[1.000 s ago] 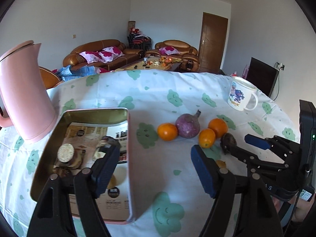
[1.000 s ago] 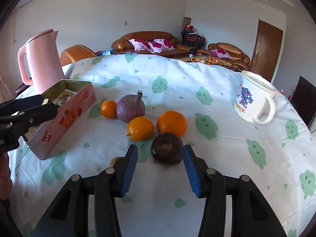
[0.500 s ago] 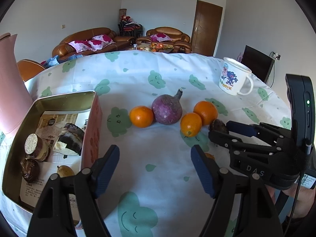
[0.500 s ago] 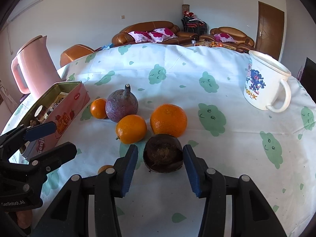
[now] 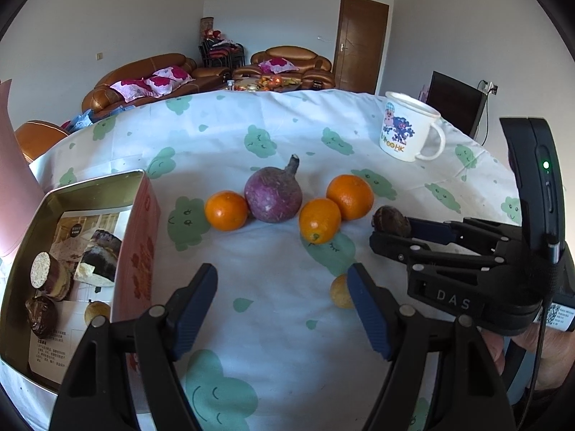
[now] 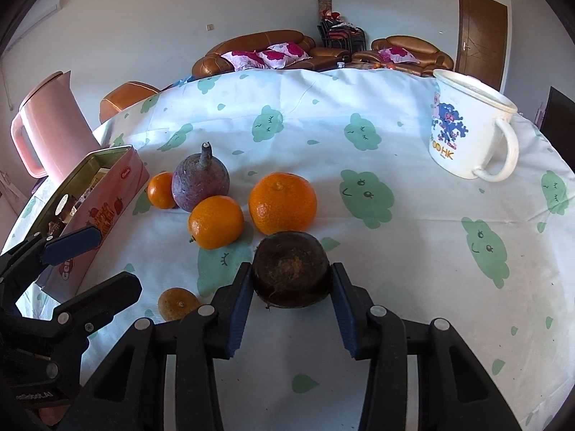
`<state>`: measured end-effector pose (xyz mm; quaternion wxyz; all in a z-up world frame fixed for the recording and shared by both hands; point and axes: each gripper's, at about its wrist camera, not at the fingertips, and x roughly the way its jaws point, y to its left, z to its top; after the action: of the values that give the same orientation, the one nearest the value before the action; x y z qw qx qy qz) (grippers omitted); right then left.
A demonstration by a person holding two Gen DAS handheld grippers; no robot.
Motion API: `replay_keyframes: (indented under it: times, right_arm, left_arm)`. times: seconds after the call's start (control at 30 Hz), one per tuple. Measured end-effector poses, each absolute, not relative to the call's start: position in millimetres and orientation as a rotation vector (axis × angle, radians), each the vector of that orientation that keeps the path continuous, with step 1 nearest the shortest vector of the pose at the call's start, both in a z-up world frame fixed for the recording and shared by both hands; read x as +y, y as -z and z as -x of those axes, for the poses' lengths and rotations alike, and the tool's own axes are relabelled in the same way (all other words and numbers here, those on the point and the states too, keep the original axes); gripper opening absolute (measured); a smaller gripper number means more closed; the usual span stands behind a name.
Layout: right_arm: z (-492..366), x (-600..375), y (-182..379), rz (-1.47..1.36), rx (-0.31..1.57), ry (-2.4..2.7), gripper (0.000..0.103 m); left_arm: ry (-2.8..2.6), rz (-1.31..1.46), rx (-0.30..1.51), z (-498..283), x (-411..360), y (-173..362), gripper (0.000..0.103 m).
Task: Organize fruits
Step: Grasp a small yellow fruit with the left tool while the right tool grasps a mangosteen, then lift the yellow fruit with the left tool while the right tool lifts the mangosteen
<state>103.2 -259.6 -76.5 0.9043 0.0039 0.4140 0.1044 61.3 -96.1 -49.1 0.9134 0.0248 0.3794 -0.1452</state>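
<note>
**Right gripper closing around the dark fruit**

From my remote seat, the right gripper [image 6: 291, 287] had just been closing its jaws, and the dark brown, rough-skinned round fruit [image 6: 291, 273] sat on the cloth between them with both blue pads [image 6: 240, 305] against its sides, pinching it. At its 12 o'clock lay a large orange mandarin [image 6: 283, 203], touching or nearly so; a smaller orange mandarin [image 6: 216, 221] sat at 10 o'clock, and beyond that a purple bulb-shaped fruit with a stubby stem [image 6: 200, 182] and a third small orange mandarin [image 6: 161, 190] beside it. A small yellowish round fruit [image 6: 178, 303] rested at 9 o'clock, just beside the left-hand pad.

My left gripper [image 5: 282, 309] hovered with fingers spread and nothing between them, near the pink rectangular metal tin [image 5: 138, 222] of snacks at its 9 o'clock. A white printed mug [image 6: 467, 133] stood well apart at 2 o'clock on the white tablecloth with green cloud faces [image 6: 395, 251].
</note>
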Motion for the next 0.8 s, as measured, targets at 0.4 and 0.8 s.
replay_keyframes:
  times: [0.4,0.8]
  right_arm:
    - [-86.0,-276.0,72.6,-0.029,0.826,-0.176,0.045]
    - [-80.9,-273.1,68.1,-0.018,0.795,-0.194,0.045]
  left_arm:
    - [0.41,-0.068,0.903,-66.9,-125.1,70.9,0.055]
    - [0.443,-0.059,0.872,-66.3,-124.6,68.8,0.028]
